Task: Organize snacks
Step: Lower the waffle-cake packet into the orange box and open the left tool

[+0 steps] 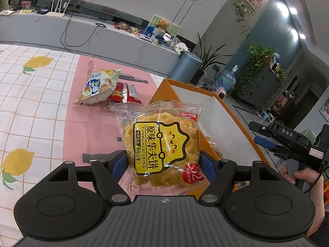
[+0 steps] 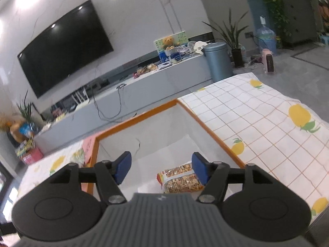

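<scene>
The left gripper (image 1: 163,162) has its jaws spread wide and clamped on a clear waffle packet (image 1: 160,144) with a yellow label; the blue pads (image 1: 120,162) press against both sides of the packet. The packet hangs above the pink mat (image 1: 92,127) on the desk (image 1: 30,107), just beside the near corner of the orange-rimmed box (image 1: 232,111).

The right gripper (image 2: 162,169) hovers over the inside of the same box (image 2: 135,119), its jaws parted about halfway and released, with nothing between the pads. Below them a cracker packet (image 2: 181,180) lies on the white floor of the box, close to the right pad but free of it. In the left wrist view the right gripper (image 1: 265,135) shows at the far side of the box, held by a hand (image 1: 298,177).

Two more snacks lie on the pink mat beyond the held packet: a pale bag with blue print (image 1: 98,87) and a red wrapper (image 1: 125,93) touching its side. The desk is covered by a checked cloth with lemons (image 2: 267,123).
</scene>
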Demonstrator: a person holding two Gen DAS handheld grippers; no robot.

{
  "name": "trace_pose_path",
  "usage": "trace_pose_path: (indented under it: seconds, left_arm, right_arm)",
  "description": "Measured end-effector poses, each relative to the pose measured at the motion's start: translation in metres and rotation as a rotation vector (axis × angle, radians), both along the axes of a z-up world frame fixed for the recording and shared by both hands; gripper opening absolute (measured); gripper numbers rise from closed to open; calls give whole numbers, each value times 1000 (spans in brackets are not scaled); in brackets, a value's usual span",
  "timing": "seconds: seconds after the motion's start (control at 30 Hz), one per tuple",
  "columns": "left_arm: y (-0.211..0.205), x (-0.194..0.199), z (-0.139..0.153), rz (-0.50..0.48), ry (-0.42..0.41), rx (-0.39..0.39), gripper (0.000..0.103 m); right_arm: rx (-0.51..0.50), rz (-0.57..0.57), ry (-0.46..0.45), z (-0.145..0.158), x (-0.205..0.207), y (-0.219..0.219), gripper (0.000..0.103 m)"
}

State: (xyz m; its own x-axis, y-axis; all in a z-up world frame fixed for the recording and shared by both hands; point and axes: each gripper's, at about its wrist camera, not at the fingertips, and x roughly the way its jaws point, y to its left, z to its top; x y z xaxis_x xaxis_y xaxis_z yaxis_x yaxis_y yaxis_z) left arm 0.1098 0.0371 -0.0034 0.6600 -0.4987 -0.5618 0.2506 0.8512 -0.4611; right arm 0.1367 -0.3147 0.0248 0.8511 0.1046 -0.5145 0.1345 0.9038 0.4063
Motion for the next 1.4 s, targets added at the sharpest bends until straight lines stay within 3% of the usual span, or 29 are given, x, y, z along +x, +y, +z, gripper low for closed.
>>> trace_pose_path:
  seconds: [0.33,0.47,0.6,0.83,1.03,1.23,1.4]
  left_arm:
    - [-29,1,20,-13,4,-35,84]
    - [-57,7,33,-65,-17,-29,84]
    - [-86,20,50,-119,-34,-29,84]
    - [-150,35,71,-113,-129,112,85]
    - [-191,56,59,-126,-73,167,85]
    - [-216,75,36,-66,-14,285,85]
    - [-219,89,23,12,36,334,85]
  right_arm:
    - [68,-63,-59,15,-10,-23,65]
    - [128,-72,-73,17,-14,-34,65]
    - [114,-66,-80,21,-16,-36,65]
    - [128,-92,-109,25,-23,-45,65]
    - [115,-108,-140,31,-32,-54,65]
    - [133,-137,-138,31,-36,-68,66]
    - [152,-114,-141,30,-35,-71,66]
